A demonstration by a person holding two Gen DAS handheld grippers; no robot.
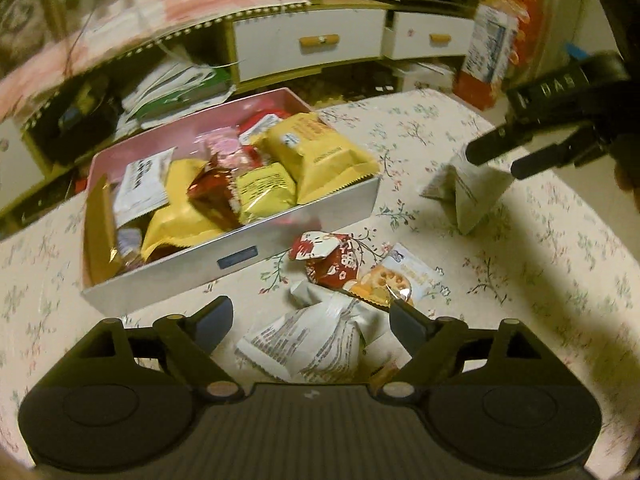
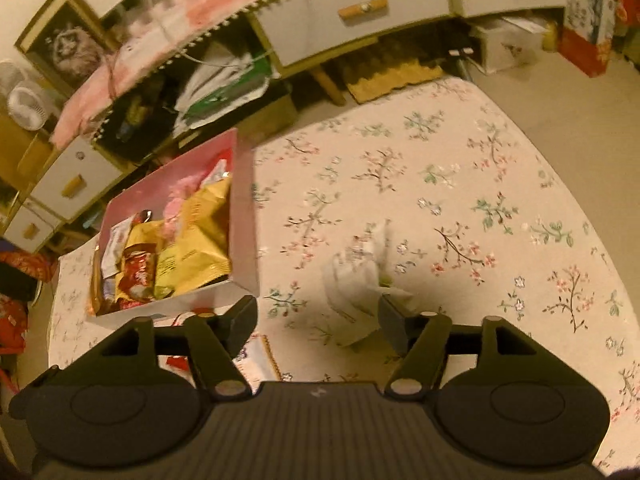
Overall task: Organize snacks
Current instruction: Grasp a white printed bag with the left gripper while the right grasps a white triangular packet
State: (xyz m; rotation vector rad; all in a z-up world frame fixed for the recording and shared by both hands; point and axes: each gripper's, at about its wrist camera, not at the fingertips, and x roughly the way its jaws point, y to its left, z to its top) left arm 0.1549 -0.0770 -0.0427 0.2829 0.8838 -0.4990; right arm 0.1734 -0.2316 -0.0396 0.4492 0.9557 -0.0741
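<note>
A white box with a pink inside [image 1: 304,220] stands on the floral tablecloth, filled with yellow, red and white snack packets [image 1: 256,184]; it also shows in the right wrist view [image 2: 244,216]. My left gripper [image 1: 310,322] is open just above a white printed packet [image 1: 316,344]. A red packet [image 1: 332,260] and a cracker packet [image 1: 400,280] lie beyond it. My right gripper [image 2: 318,326] is open, hovering over another white packet [image 2: 360,280], which also shows in the left wrist view [image 1: 472,196] under the right gripper [image 1: 496,160].
A low cabinet with white drawers [image 1: 308,42] and a cluttered shelf of papers [image 1: 176,88] stand behind the table. A red and white bag [image 1: 492,52] stands on the floor at the right. The table edge [image 2: 568,152] curves off to the right.
</note>
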